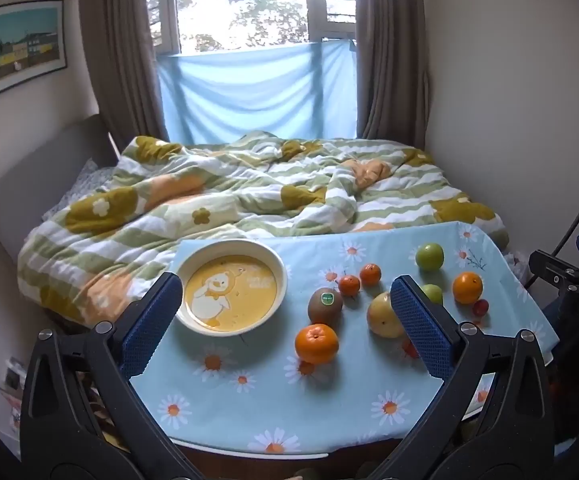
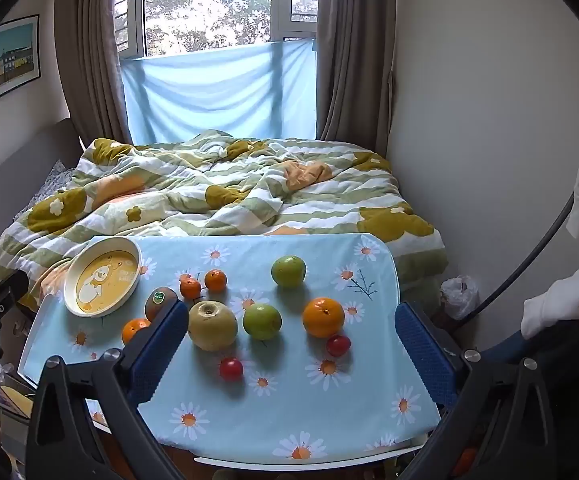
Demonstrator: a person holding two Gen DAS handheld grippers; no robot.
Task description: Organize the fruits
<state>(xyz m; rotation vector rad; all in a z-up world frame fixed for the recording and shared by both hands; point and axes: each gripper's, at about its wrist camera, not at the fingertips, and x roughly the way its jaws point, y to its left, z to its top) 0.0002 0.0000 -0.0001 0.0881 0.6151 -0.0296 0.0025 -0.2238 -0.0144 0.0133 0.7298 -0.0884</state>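
Loose fruit lies on a small table under a blue daisy cloth (image 2: 289, 420). A cream bowl (image 1: 193, 256) with a yellow duck picture stands empty at the left (image 2: 74, 276). Beside it lie a kiwi (image 1: 325, 305), two small tangerines (image 1: 359, 279), a mandarin (image 1: 316, 343) and a yellow pear (image 2: 212, 325). Further right are two green apples (image 2: 288, 271) (image 2: 261, 321), an orange (image 2: 323, 317) and two red cherry tomatoes (image 2: 231, 369) (image 2: 338, 345). My left gripper (image 1: 285, 322) hovers open above the near edge, holding nothing. My right gripper (image 2: 291, 338) is open too, empty.
Behind the table a bed with a green, white and yellow flowered quilt (image 1: 249, 184) fills the room up to the curtained window (image 1: 257, 8). Walls close in on both sides. A white sleeve (image 2: 561, 308) shows at the right edge.
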